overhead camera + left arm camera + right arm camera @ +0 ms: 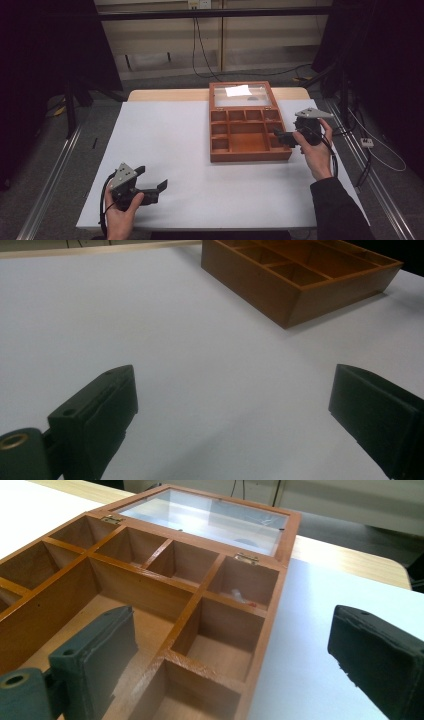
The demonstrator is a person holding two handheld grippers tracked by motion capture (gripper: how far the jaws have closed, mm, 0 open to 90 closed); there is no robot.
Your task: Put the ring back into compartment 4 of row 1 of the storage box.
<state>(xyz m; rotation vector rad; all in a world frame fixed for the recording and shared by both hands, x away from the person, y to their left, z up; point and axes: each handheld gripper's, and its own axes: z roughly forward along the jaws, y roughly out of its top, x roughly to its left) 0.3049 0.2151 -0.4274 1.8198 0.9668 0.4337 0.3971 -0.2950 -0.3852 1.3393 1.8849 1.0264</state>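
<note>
Both tongs agape, empty; right tongs point(284, 136) over wooden box point(248, 142); left tongs point(152, 181) over bare table point(165, 135).

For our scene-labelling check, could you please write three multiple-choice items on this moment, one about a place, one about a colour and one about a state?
1. Where is the right gripper?
A. at the right edge of the compartmented brown wooden box
B. at the table's left edge
C. on the floor

2. What colour is the flat table top?
A. green
B. white
C. black

3. How is the glass-paned wooden lid?
A. shut
B. removed
C. open, laid back behind the box

Answers: 1 A, the high view shows it beside the box's right wall. 2 B, the surface is plain white. 3 C, the compartments are exposed and the hinged lid lies behind them.
</note>
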